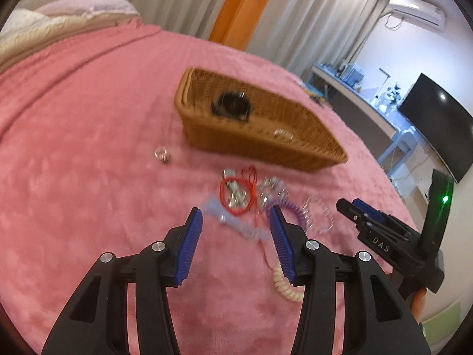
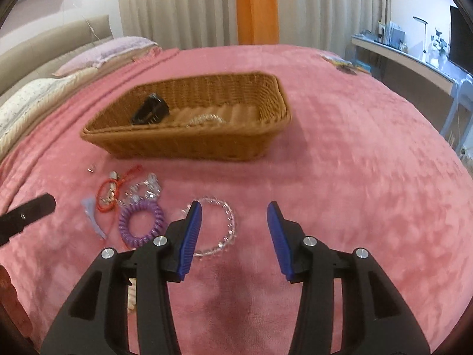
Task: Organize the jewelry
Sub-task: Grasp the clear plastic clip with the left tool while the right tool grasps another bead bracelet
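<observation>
Both tools stand spread and empty: left gripper (image 1: 236,227) over the loose jewellery pile (image 1: 245,198), right gripper (image 2: 235,224) beside the clear bead bracelet (image 2: 227,224). The wicker basket (image 2: 189,145) sits close behind on the pink blanket (image 2: 354,177), evidently for short transfers.

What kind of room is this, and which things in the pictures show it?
Most likely a bedroom. The work surface is a bed with a pink blanket, pillows lie at its head, and long curtains hang behind. A desk with a dark screen stands along one wall.
</observation>
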`<action>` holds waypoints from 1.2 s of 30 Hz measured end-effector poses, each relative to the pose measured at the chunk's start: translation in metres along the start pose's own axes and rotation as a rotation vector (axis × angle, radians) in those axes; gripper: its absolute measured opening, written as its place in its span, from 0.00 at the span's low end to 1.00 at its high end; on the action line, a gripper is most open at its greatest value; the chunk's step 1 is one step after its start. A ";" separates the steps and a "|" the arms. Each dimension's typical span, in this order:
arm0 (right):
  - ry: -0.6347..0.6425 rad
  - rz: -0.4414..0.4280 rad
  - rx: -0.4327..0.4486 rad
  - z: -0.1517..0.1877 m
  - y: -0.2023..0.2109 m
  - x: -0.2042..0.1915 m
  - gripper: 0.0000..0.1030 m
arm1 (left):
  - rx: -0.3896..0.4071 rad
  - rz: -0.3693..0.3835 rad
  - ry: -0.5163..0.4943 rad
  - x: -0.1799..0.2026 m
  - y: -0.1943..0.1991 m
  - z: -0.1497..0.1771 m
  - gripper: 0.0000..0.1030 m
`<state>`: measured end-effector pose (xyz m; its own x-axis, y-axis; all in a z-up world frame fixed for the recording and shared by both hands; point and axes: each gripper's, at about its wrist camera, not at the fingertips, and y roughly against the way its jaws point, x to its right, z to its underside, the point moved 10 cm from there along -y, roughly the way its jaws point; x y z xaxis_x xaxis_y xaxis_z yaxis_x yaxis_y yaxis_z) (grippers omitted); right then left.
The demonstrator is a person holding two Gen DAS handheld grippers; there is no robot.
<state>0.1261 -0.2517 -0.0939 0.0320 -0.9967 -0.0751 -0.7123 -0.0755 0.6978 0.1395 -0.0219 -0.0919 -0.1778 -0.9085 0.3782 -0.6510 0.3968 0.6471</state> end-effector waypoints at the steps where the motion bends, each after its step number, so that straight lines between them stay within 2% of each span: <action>1: 0.003 0.005 -0.010 0.002 -0.004 0.000 0.40 | -0.018 -0.008 0.005 0.000 -0.007 0.003 0.45; 2: 0.005 0.010 -0.020 0.004 -0.007 0.000 0.33 | -0.027 -0.013 0.011 -0.002 -0.011 0.006 0.44; 5: 0.016 0.018 -0.062 0.013 -0.018 0.000 0.28 | -0.060 -0.022 0.032 -0.001 -0.026 0.013 0.45; 9: 0.041 0.029 -0.076 0.017 -0.023 -0.004 0.27 | -0.095 -0.049 0.030 0.003 -0.044 0.016 0.45; 14: 0.060 0.041 -0.101 0.021 -0.029 -0.007 0.24 | -0.103 -0.127 -0.021 0.008 -0.056 0.015 0.44; 16: 0.062 0.039 -0.103 0.022 -0.030 -0.007 0.24 | -0.110 -0.153 -0.042 0.007 -0.058 0.015 0.35; 19: 0.065 0.036 -0.104 0.023 -0.030 -0.008 0.22 | -0.115 -0.135 -0.061 0.006 -0.052 0.017 0.34; 20: 0.065 0.034 -0.104 0.023 -0.030 -0.007 0.21 | -0.117 -0.135 -0.069 0.004 -0.051 0.017 0.18; 27: 0.055 0.019 -0.101 0.023 -0.028 -0.007 0.15 | -0.181 0.010 -0.175 -0.002 -0.037 0.027 0.16; 31: 0.049 0.010 -0.100 0.022 -0.027 -0.006 0.13 | -0.191 0.030 -0.237 -0.002 -0.033 0.031 0.16; 36: 0.013 -0.021 -0.104 0.021 -0.028 -0.001 0.11 | -0.167 0.034 -0.233 -0.001 -0.033 0.035 0.16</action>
<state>0.1309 -0.2478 -0.1285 0.0560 -0.9951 -0.0814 -0.6350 -0.0984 0.7662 0.1356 -0.0386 -0.1368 -0.3750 -0.8922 0.2519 -0.5148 0.4264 0.7437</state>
